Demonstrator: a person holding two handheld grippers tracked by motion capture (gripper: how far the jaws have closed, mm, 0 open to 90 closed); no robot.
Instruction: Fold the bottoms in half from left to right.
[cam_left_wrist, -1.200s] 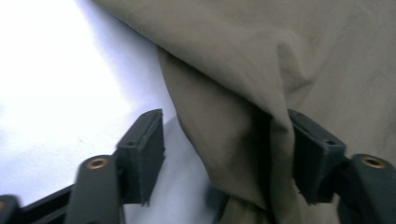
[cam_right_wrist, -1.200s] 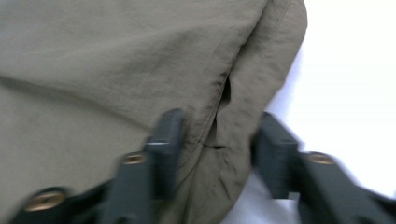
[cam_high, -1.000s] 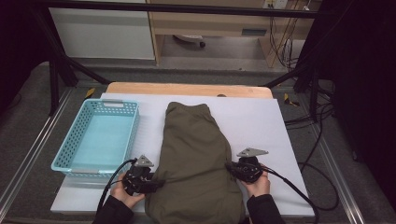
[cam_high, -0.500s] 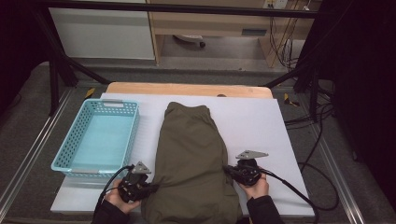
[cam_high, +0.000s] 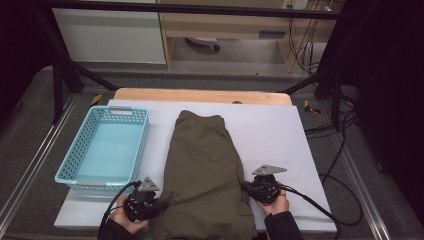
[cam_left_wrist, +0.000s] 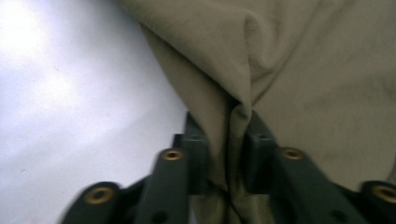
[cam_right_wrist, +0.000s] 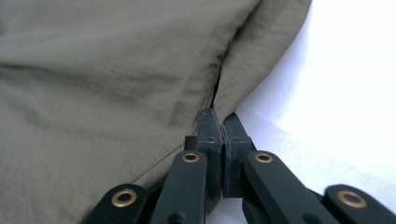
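The left gripper (cam_high: 159, 206) sits at the near left edge of the olive-green garment (cam_high: 205, 175), held in the person's left hand (cam_high: 122, 219). In the left gripper view its 2 jaws stand a little apart with a bunched fold of the garment (cam_left_wrist: 280, 70) between them; the jaws have just been opening a little, and the fold sits between the pads (cam_left_wrist: 196, 158), touching both, so the cloth is pinched only lightly.

The right gripper (cam_high: 247, 189) is at the near right edge of the same garment, held in the right hand (cam_high: 274, 202), with its grey 3-cornered plate (cam_high: 269, 169) on top. In the right gripper view its jaws are pressed almost together on the hemmed edge of the garment (cam_right_wrist: 116, 93), which runs up and away from the fingertips.

The garment lies flat between the 2 grippers and stretches away from them across the white table (cam_high: 280, 130). Beyond the left gripper, on its outer side, stands a light blue perforated basket (cam_high: 70, 172), just beside the garment. A black cable (cam_high: 320, 207) trails from the right gripper toward the table's right edge.
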